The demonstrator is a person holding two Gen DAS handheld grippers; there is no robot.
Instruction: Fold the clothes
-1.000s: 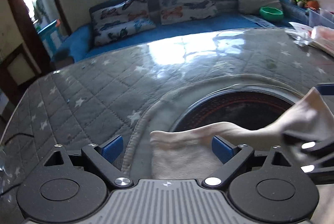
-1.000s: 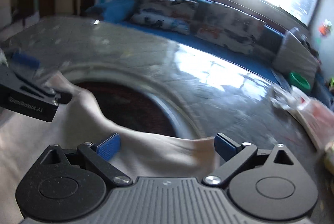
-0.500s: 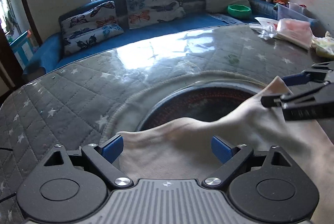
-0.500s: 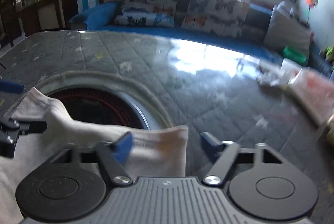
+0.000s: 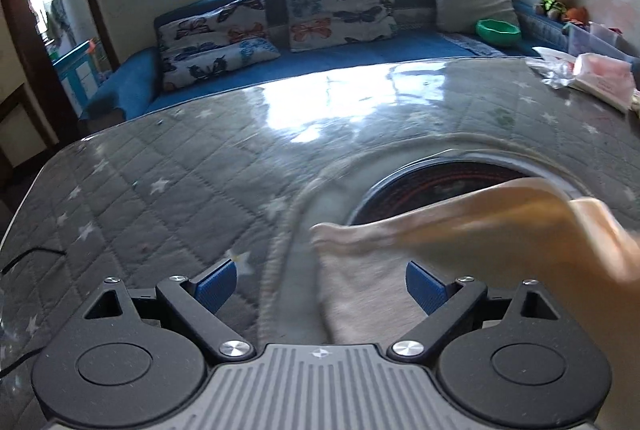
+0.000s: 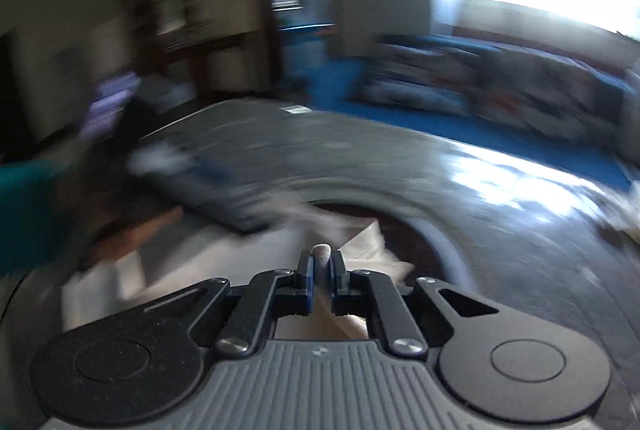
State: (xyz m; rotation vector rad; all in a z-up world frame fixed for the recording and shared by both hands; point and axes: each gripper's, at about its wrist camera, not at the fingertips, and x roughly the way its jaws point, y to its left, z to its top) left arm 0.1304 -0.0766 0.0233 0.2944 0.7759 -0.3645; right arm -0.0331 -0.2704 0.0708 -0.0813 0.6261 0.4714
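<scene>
Pinching cream garment point(image 6: 320, 254), right gripper point(image 6: 320, 272)

Bare quilted table point(image 5: 168, 189) leftward (bags point(image 5: 592, 77) far right)

— What does your left gripper point(image 5: 320, 286) look like?

— Mine has a ribbed grey housing with a small diamond mark, two black round discs, black linkage arms on silver screws, and blue ridged pads point(image 5: 214, 284).

— And your right gripper point(image 6: 320, 272)?

— The same build: speckled black plates with triangular cut-outs, silver screw heads, blue pads point(image 6: 309, 280). The rest of that view is blurred.
</scene>
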